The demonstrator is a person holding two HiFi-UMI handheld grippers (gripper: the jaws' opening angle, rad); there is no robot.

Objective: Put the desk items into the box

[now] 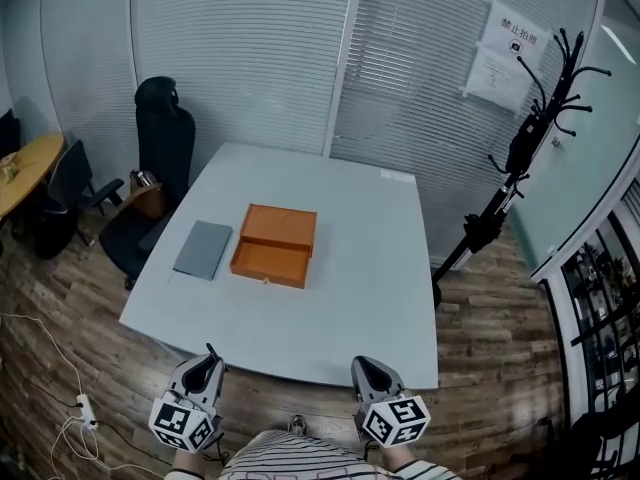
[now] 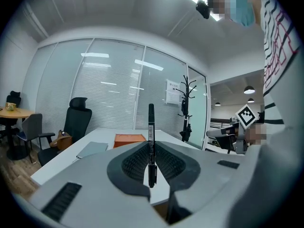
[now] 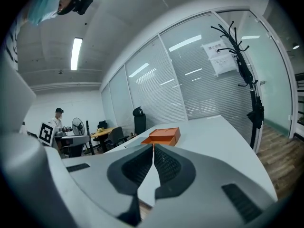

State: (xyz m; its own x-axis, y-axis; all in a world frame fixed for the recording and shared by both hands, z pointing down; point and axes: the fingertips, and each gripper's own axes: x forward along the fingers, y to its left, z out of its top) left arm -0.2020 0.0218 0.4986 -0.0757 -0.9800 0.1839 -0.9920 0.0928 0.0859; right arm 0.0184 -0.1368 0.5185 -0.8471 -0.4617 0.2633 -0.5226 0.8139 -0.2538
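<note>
An orange box [image 1: 272, 245] lies open in the middle of the white table [image 1: 360, 288], with a grey notebook [image 1: 203, 249] flat beside it on its left. Both grippers hang off the table's near edge, close to my body. My left gripper [image 1: 208, 361] is shut on a black pen [image 2: 151, 141], which stands upright between the pads and pokes out past the tips. In the left gripper view the box [image 2: 129, 138] and notebook [image 2: 92, 148] lie far ahead. My right gripper [image 1: 366, 366] is shut with nothing in it, and the box [image 3: 163, 136] shows beyond its tips [image 3: 153, 148].
A black office chair [image 1: 160, 158] stands at the table's far left corner. A black coat stand [image 1: 520, 148] rises to the right of the table. A round wooden table [image 1: 25, 168] with chairs sits at far left. A power strip and cable [image 1: 85, 408] lie on the wood floor.
</note>
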